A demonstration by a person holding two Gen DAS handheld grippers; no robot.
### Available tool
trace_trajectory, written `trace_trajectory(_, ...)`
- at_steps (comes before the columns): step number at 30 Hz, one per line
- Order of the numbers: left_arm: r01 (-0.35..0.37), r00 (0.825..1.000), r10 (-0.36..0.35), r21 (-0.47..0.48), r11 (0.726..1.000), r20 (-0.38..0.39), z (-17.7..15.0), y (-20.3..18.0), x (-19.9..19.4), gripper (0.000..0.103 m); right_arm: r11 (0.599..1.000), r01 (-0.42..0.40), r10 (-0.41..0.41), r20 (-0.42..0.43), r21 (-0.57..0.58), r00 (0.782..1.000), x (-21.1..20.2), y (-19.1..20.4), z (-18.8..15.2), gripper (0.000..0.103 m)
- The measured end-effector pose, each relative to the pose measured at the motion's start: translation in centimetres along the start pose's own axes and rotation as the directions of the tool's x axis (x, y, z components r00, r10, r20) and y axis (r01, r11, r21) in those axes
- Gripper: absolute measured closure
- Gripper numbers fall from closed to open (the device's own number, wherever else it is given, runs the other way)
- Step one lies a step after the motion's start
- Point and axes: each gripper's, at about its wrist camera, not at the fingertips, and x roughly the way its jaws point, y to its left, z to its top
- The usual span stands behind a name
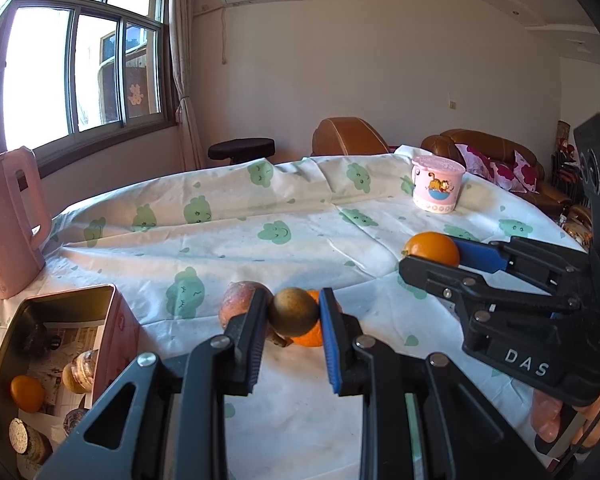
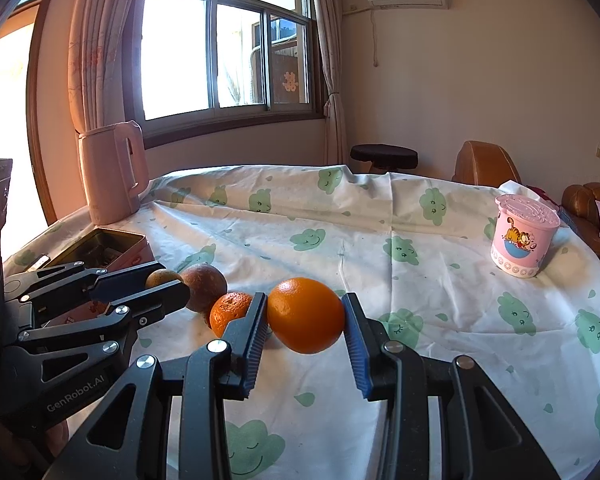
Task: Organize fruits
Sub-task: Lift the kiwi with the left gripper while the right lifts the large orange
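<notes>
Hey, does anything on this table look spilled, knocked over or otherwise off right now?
Nothing spilled or toppled. The tablecloth is rumpled, and the purplish fruit on it looks blotchy. The pink kettle and cartoon cup stand upright.

You are looking at two readable markings, both on the grippers themselves. In the left wrist view, the black body of the right gripper [image 1: 430, 258] is showing the pale raised letters "DAS" on its lower block. In the right wrist view, the black body of the left gripper [image 2: 168, 282] is carrying the brand "GenRobot.AI" in pale letters along its lower arm. The pink cup [image 2: 524, 236] is showing only a cartoon cat, with no words you can make out. The paper inside the tin [image 1: 52, 308] is bearing print too small for you to read.
</notes>
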Motion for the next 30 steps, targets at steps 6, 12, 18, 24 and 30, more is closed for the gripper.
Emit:
trace_trajectory(6,-0.006,1.000,0.006,-0.005,1.000,0.020,0.1,0.1,-0.3,0.076,1.000,0.002,-0.002,0.018,-0.001,1.000,-0.3,0.0,0.0,0.064)
trace_trajectory(12,-0.009,0.999,0.009,-0.007,1.000,0.040,0.0,0.2,-0.7,0.076,1.000,0.004,-0.004,0.044,-0.004,0.999,-0.8,0.1,0.0,0.063)
trace_trajectory(18,-0.016,0.998,0.017,-0.015,1.000,0.061,0.0,0.3,-1.1,0.076,1.000,0.006,-0.006,0.067,-0.009,0.998,-1.3,0.1,-0.1,0.064)
trace_trajectory(24,-0.017,0.997,0.019,-0.022,1.000,0.079,0.0,0.5,-1.4,0.076,1.000,0.008,-0.007,0.085,-0.012,0.996,-1.5,0.1,-0.1,0.064)
trace_trajectory(30,-0.023,0.995,0.026,-0.026,0.999,0.101,-0.1,0.6,-1.7,0.076,1.000,0.013,-0.011,0.109,-0.018,0.994,-2.0,0.2,-0.2,0.063)
